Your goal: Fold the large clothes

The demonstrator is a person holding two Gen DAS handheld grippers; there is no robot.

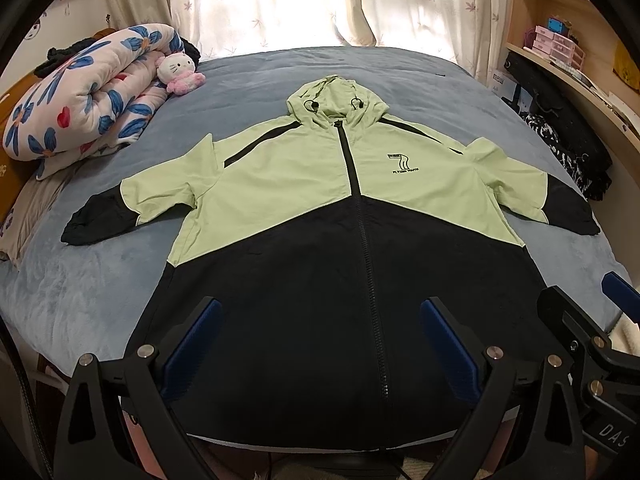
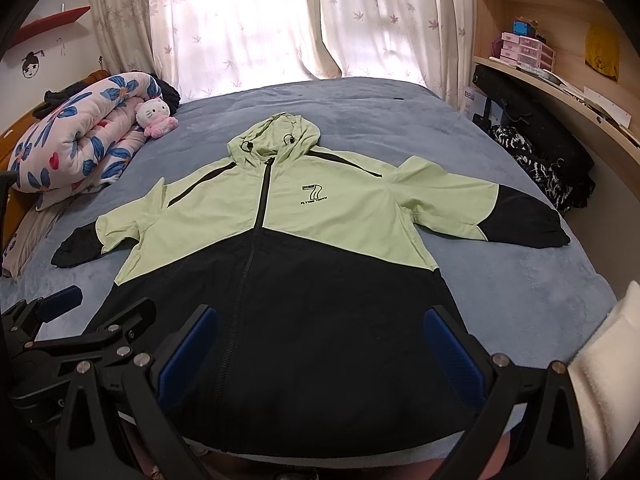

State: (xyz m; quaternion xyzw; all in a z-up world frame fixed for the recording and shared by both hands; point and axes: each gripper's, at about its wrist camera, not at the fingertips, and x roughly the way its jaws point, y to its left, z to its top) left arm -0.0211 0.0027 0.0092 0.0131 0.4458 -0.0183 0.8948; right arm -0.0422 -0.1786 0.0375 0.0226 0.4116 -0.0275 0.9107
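A light-green and black hooded jacket (image 1: 320, 208) lies flat, front up and zipped, on a blue-grey bed (image 1: 120, 280), sleeves spread to both sides, hood pointing to the window. It also shows in the right wrist view (image 2: 280, 240). My left gripper (image 1: 320, 344) is open and empty, hovering over the black hem. My right gripper (image 2: 320, 352) is open and empty, also over the hem, to the right of the left one. The right gripper shows at the right edge of the left wrist view (image 1: 580, 320); the left gripper shows at the left of the right wrist view (image 2: 100, 316).
A rolled floral quilt (image 1: 88, 96) and a pink plush cat (image 1: 180, 74) lie at the bed's far left. Dark clothes (image 1: 568, 148) are heaped off the bed's right side under wooden shelves (image 1: 560, 40). Curtains (image 1: 280, 0) hang behind. A white cushion (image 2: 608, 360) sits at near right.
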